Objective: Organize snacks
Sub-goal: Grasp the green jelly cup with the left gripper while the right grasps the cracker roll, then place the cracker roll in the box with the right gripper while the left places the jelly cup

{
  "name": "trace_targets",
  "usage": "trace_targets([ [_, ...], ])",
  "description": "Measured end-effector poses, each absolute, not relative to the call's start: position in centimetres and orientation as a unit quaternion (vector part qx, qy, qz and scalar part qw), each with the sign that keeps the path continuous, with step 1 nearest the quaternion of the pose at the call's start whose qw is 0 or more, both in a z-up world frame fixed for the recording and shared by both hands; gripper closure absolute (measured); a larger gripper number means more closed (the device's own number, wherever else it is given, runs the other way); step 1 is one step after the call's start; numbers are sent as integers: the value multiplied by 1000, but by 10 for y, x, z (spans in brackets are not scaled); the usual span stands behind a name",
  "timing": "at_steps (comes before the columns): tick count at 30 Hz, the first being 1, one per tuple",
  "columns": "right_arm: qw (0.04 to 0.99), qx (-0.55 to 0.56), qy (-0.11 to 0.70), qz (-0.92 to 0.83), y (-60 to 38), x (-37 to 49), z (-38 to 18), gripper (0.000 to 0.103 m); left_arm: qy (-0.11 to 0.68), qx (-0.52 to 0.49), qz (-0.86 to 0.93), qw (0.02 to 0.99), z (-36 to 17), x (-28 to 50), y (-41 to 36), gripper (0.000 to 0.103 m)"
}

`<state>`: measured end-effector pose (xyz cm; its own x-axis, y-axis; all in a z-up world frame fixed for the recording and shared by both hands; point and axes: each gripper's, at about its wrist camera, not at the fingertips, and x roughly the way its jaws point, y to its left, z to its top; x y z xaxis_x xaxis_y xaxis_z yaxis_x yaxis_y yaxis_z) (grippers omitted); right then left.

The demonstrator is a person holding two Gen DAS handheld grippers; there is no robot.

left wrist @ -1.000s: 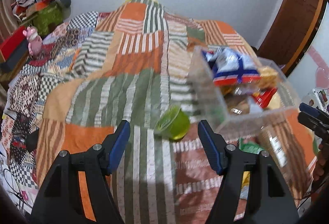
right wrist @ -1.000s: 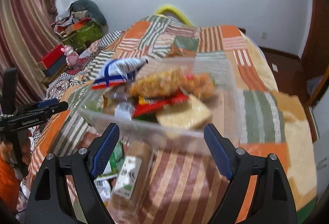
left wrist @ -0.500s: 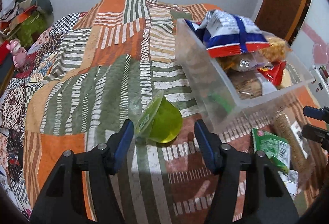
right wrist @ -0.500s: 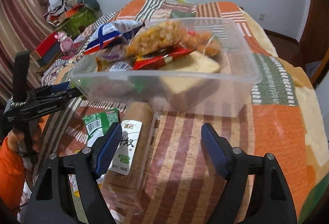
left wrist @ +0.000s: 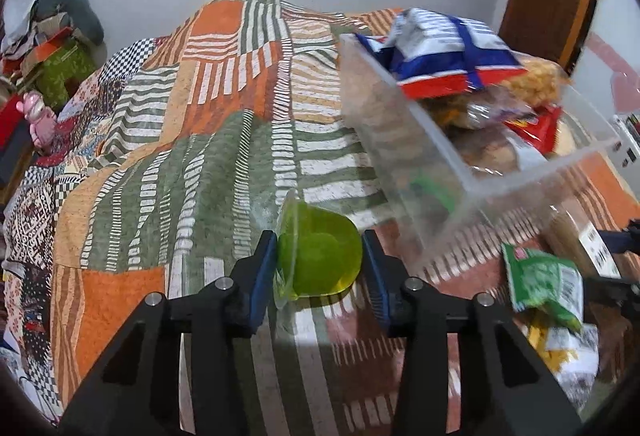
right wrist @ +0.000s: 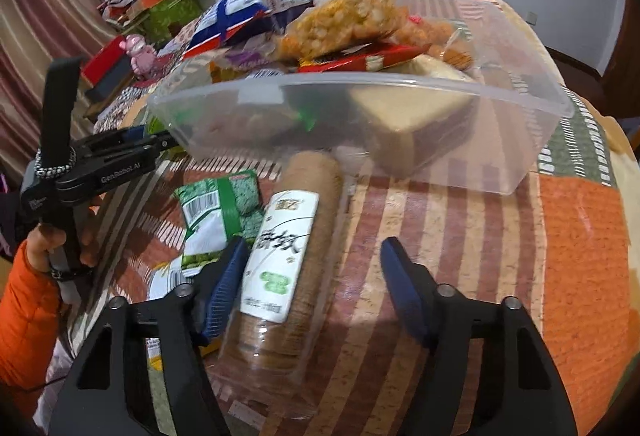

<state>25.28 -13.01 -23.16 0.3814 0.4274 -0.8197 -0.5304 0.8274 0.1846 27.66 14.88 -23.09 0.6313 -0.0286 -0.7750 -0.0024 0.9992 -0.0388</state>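
1. The left gripper [right wrist: 160, 144] reads "GenRobot.AI" along its side.
2. The biscuit roll [right wrist: 286, 248] has a white label with Chinese writing.
3. The clear tub [right wrist: 520, 140] holds chips, puffed corn and red packets.
4. The left gripper pinches the green jelly cup [left wrist: 320, 256], which lies on the quilt [left wrist: 160, 176] beside the tub.
5. The right gripper [right wrist: 312, 268] is spread apart over the biscuit roll.

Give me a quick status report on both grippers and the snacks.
Left gripper straddles the green jelly cup, contact unclear. Right gripper open over the biscuit roll. Clear bin nearly full.
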Motion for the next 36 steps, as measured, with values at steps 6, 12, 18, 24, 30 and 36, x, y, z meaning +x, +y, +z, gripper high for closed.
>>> trace_targets([
  [6,823,-53,476,305,-130,253,-232,64,431,-20,-15,902,-224,253,139,62],
  [12,830,-69,464,301,-130,246,-228,69,426,-31,-20,904,-212,228,132,62],
  [18,834,-65,460,297,-147,242,-224,71,410,-34,-25,911,-187,211,121,62],
  [24,845,-48,449,286,-167,236,-210,71,391,-27,-29,920,-161,207,108,62],
  [30,864,-45,417,279,-183,230,-185,71,370,-35,-39,928,-135,212,92,62],
  [36,881,-38,386,271,-193,235,-166,71,357,-33,-58,932,-119,225,69,62],
])
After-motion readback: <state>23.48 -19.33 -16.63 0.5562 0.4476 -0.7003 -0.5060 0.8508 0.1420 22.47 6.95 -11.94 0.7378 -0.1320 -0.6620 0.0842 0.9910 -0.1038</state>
